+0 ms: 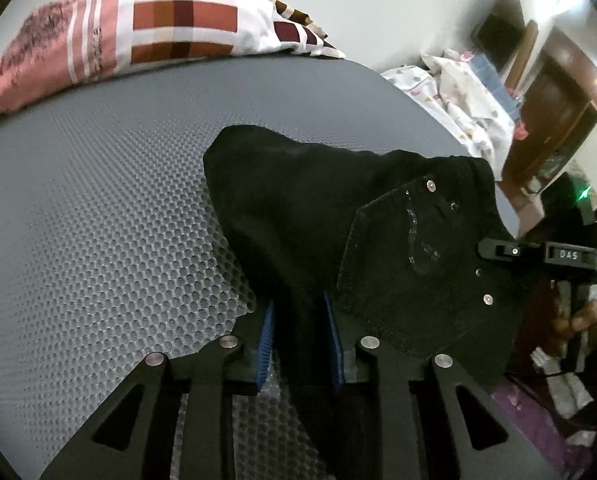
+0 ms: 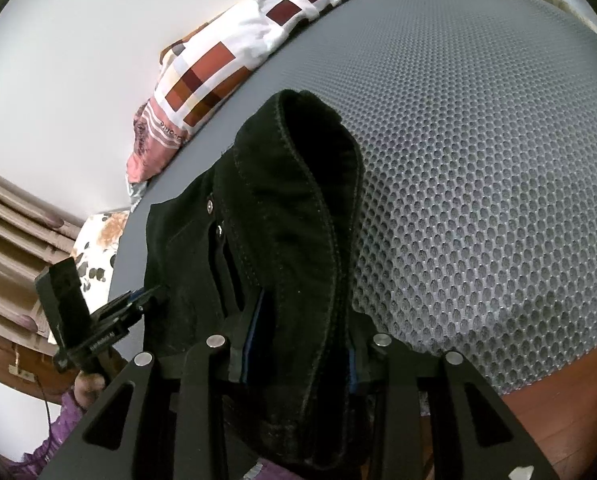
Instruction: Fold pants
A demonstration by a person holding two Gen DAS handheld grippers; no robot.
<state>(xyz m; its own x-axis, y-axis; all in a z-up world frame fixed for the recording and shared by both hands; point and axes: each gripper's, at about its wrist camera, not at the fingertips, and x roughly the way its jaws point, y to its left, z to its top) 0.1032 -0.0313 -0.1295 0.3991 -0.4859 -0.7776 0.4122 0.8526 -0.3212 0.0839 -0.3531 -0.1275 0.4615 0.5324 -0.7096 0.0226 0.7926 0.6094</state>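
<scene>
Black pants [image 1: 318, 208] hang bunched over a grey mesh mattress [image 1: 98, 220], with a back pocket [image 1: 410, 280] and metal rivets facing the left wrist camera. My left gripper [image 1: 298, 308] is shut on a fold of this dark fabric, which fills the gap between its blue pads. At the right edge of that view my right gripper [image 1: 494, 249] pinches the waistband end. In the right wrist view the thick waistband of the pants [image 2: 290, 200] rises between the fingers of my right gripper [image 2: 302, 328], which is shut on it. My left gripper [image 2: 146, 300] grips the cloth at the left.
Checkered red-and-white bedding [image 1: 158, 28] [image 2: 218, 68] lies along the far edge of the mattress [image 2: 478, 160] against a white wall. White patterned cloth [image 1: 458, 100] is piled past the mattress corner. A person's hand [image 1: 586, 320] [image 2: 90, 388] holds each gripper handle. A wooden bed edge [image 2: 558, 400] runs low right.
</scene>
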